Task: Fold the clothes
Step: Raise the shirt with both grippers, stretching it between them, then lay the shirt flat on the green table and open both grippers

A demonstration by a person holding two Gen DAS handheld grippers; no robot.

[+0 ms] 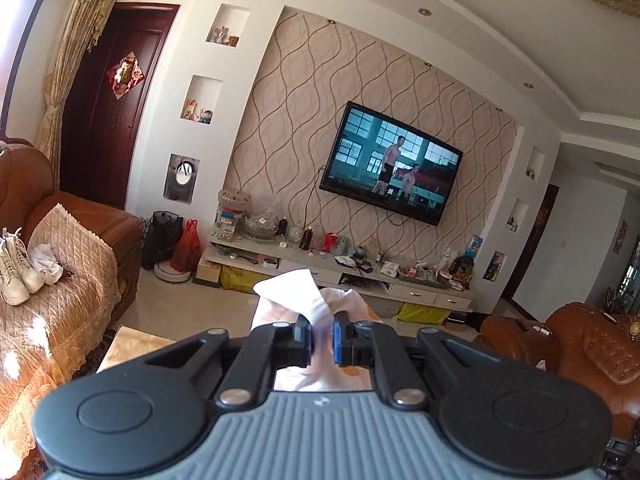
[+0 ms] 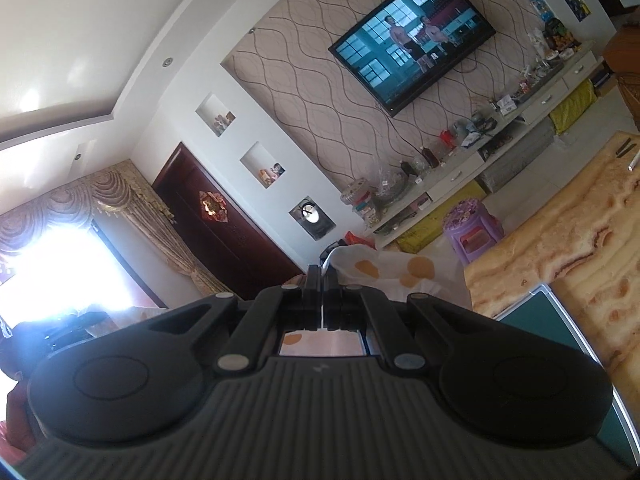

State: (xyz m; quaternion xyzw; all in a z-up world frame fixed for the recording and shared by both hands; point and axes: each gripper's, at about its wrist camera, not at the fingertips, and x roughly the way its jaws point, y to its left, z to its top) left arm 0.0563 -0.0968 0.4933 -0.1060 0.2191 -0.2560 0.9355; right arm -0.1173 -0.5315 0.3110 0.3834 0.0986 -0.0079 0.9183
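Left gripper (image 1: pixel 322 338): jaws narrow, clamped on a bunched fold of white cloth (image 1: pixel 294 294) that stands up just ahead of the fingertips and hangs below them. TV (image 1: pixel 392 164) on the wall far ahead; sofa (image 1: pixel 60 300) to its left carries white shoes (image 1: pixel 18 270).

Right gripper (image 2: pixel 322 286): jaws fully closed, pinching a thin edge of the cloth (image 2: pixel 400 274), white with orange spots, spreading ahead to the right. Marble table (image 2: pixel 560 236) further right.

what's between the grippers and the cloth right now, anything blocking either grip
Nothing visible. The left gripper is shut on a bunched fold of the white garment, and the right gripper pinches a thin edge of the same orange-spotted fabric. Both hold it directly.
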